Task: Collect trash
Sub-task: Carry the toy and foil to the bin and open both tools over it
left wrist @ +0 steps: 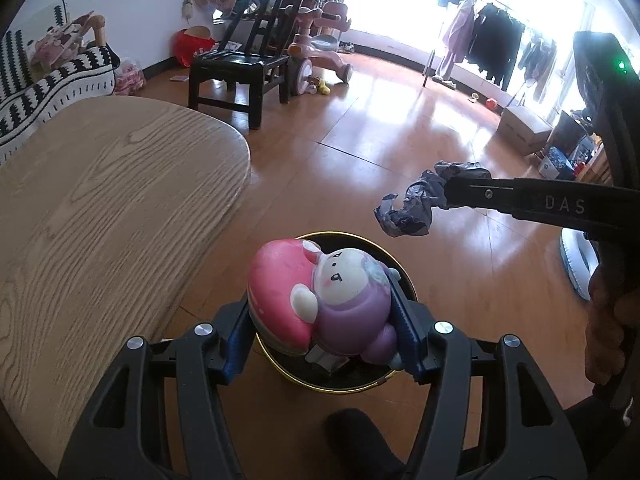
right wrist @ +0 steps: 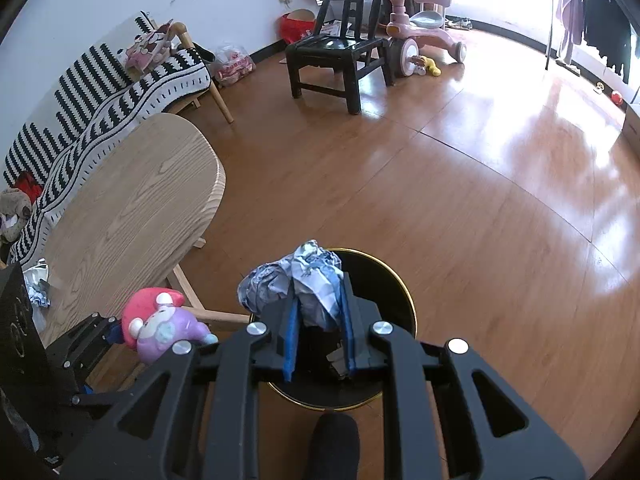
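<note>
Claws over the bin: the left claw point(left wrist: 324, 320), at the bottom centre of its view, is clenched on a pink-and-purple squishy toy point(left wrist: 320, 300) above the black, gold-rimmed trash bin point(left wrist: 404, 280). The right claw point(right wrist: 320, 320) grips a crumpled paper wad point(right wrist: 304, 280) above the same bin point(right wrist: 400, 292). The wad appears to overhang the rim, though the fisheye makes that uncertain; released here, it could glance off onto the floor point(right wrist: 480, 200). More scraps point(right wrist: 38, 284) lie on the tabletop point(right wrist: 132, 200) at centre left.
</note>
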`<state>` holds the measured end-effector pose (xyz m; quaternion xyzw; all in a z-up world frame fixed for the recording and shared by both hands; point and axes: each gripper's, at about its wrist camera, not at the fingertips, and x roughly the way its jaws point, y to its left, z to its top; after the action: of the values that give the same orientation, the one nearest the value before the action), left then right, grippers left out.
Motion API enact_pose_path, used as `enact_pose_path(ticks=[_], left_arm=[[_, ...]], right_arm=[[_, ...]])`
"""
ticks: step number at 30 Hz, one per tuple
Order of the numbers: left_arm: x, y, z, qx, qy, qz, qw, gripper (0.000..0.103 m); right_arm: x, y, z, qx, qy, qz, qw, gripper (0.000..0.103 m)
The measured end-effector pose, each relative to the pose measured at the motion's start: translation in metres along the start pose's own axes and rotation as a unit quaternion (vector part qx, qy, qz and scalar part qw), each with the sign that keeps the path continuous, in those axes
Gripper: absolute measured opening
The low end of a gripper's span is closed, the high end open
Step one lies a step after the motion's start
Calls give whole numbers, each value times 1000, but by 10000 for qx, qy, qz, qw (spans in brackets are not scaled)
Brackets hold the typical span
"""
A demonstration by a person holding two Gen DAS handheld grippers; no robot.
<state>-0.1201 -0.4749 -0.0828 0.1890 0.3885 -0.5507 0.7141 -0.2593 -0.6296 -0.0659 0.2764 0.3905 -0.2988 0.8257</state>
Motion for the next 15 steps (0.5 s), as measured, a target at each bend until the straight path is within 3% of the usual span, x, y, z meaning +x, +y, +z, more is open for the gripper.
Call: enact_pose_path(ticks=[11, 12, 14, 15], left_arm=[[9, -4, 0, 20, 64, -73, 10000, 62], [11, -4, -1, 22, 83, -62, 9999, 64], [13, -5, 0, 22, 118, -52, 9999, 69], [14, -6, 0, 21, 119, -29, 9999, 73]], right_arm=[[2, 0, 1, 95, 20, -8, 10000, 18], [3, -1, 1, 106, 23, -1, 9999, 23], [1, -2, 1, 145, 5, -4, 9999, 43], [0, -2, 1, 167, -23, 2, 9999, 60]])
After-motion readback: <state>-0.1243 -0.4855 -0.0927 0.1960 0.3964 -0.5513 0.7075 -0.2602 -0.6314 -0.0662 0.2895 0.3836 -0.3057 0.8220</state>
